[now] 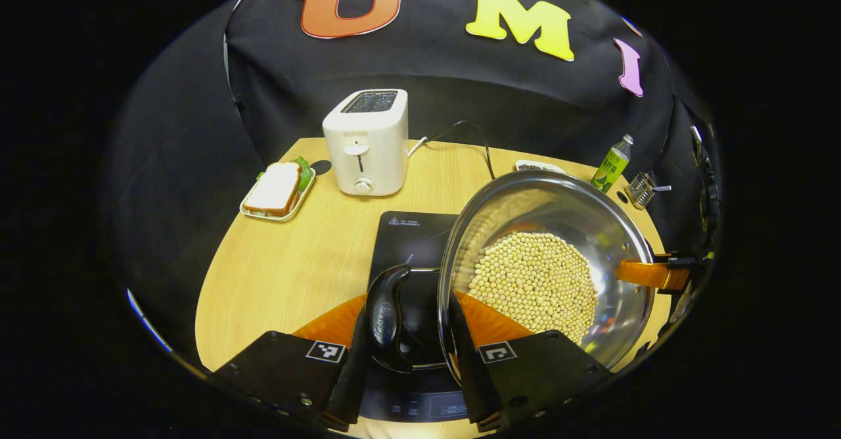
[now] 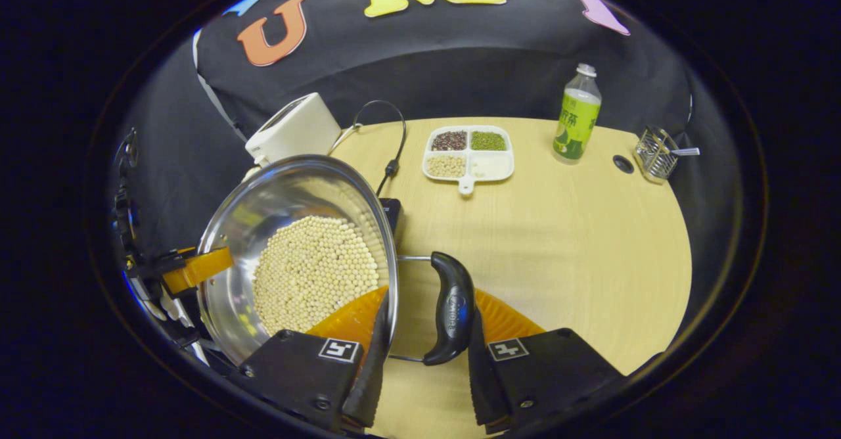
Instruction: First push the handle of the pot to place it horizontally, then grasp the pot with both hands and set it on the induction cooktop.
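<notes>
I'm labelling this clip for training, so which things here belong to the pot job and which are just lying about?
Part of the job:
pot of beans
pot handles
cooktop
left gripper
right gripper

Just lying about:
toaster
sandwich tray
divided bean dish
bottle
wire basket
</notes>
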The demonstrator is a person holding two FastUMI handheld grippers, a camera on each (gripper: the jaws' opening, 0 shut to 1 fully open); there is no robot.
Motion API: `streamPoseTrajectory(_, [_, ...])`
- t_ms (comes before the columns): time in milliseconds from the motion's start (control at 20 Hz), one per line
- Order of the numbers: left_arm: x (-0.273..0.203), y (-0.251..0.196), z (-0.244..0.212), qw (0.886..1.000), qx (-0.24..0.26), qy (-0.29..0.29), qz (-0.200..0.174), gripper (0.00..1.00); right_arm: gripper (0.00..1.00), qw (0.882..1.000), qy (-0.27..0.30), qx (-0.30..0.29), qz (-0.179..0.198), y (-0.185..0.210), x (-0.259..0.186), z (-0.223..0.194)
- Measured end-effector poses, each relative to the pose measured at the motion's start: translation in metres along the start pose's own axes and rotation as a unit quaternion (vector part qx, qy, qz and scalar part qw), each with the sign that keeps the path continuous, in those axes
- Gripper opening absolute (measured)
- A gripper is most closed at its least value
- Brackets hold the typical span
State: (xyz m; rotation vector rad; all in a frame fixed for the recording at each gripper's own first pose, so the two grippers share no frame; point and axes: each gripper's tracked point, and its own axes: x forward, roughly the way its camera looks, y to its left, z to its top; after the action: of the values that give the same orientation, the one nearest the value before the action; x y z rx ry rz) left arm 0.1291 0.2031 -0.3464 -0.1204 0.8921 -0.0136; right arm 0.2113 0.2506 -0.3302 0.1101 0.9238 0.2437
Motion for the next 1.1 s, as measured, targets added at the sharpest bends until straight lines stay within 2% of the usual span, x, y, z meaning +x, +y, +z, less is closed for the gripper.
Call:
streamPoseTrajectory(400, [0.009, 0.018, 0.003, 1.0, 0.0, 0.014, -0.007, 0.58, 0.55, 1.0, 0.012, 0.014, -0.015, 0.03, 0.017, -0.005])
streamPoseTrajectory(1000, [0.018, 0.012, 0.012, 0.999, 0.015, 0.035, -0.02, 0.58, 0.55, 0.997, 0.028, 0.055, -0.038, 0.036, 0.026, -0.027])
streamPoseTrajectory(1100, [0.021, 0.011, 0.012, 0.999, 0.018, 0.03, -0.024, 0.59, 0.55, 0.998, 0.014, 0.045, -0.045, 0.034, 0.029, -0.024])
